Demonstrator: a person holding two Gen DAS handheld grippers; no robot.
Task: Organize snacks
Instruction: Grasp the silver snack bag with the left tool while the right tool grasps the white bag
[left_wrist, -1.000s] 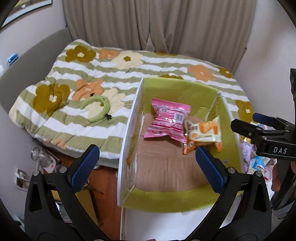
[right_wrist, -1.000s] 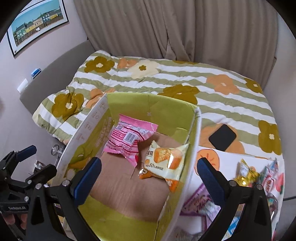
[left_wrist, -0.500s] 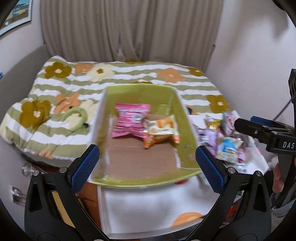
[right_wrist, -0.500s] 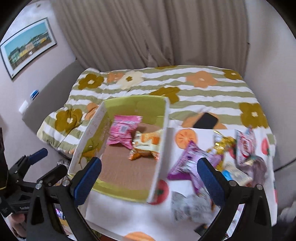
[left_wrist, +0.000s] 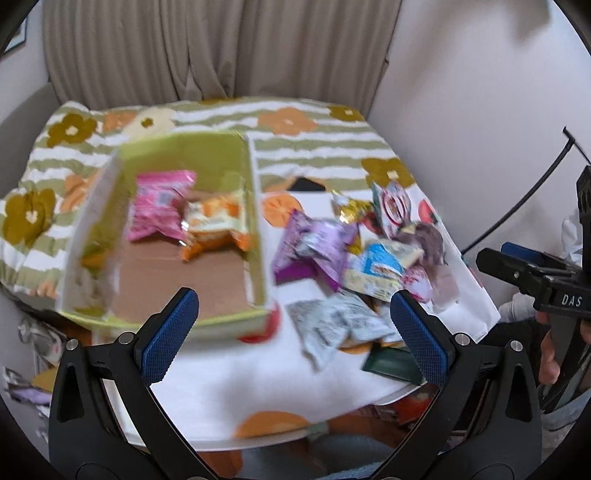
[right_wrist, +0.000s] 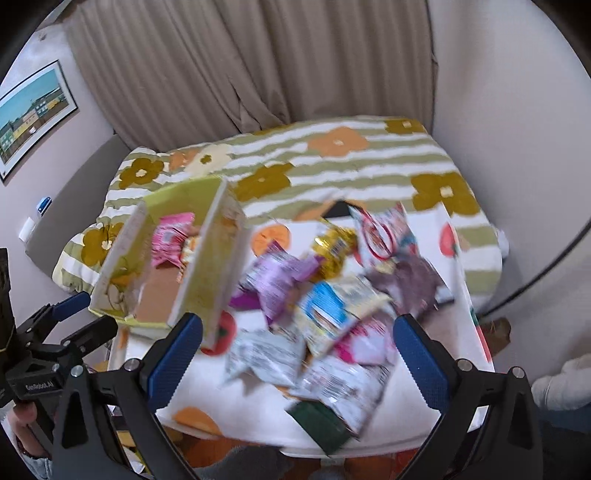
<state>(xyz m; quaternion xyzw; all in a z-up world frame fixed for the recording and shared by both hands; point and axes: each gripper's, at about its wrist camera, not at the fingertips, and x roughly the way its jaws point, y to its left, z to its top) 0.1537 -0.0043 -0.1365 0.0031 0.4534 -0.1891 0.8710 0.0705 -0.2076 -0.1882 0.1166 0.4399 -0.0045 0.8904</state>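
A: Your view has swung right in the last second. A second ago both cameras looked down into the box (left_wrist: 255, 221); now the pile (right_wrist: 325, 302) of loose packets on the cloth (left_wrist: 229, 384) fills the middle of the right wrist view.

B: So what does that mean for you?

A: It reads as turning from a drop-off to the next pick. Two snacks lie in the box, the pink pack (left_wrist: 159, 210) touching the orange pack (left_wrist: 214, 225), as they did a second ago. Everything else is still outside, just right of the box wall.

B: And your grippers?

A: Your left gripper (left_wrist: 291, 334) has its jaws wide and nothing between them. Your right gripper (right_wrist: 295, 360) is the same: wide, empty, hanging above the near end of the pile. Neither touches a packet.

B: Which one would you go for?

A: The grey pack (right_wrist: 266, 354) lies nearest your right gripper, at the front of the heap beside a dark green one (right_wrist: 317, 424) near the cloth's edge. The purple pack (right_wrist: 277, 280) sits closer to the box, and the blue pack (right_wrist: 332, 306) is in the middle. Both views are blurred by motion, so I cannot tell which packets overlap.

B: Any risk?

A: The packets look thin and crinkly, and heaped. Closing on one may drag a neighbour, and the front ones lie close to the edge. By my count most of the job is still ahead.
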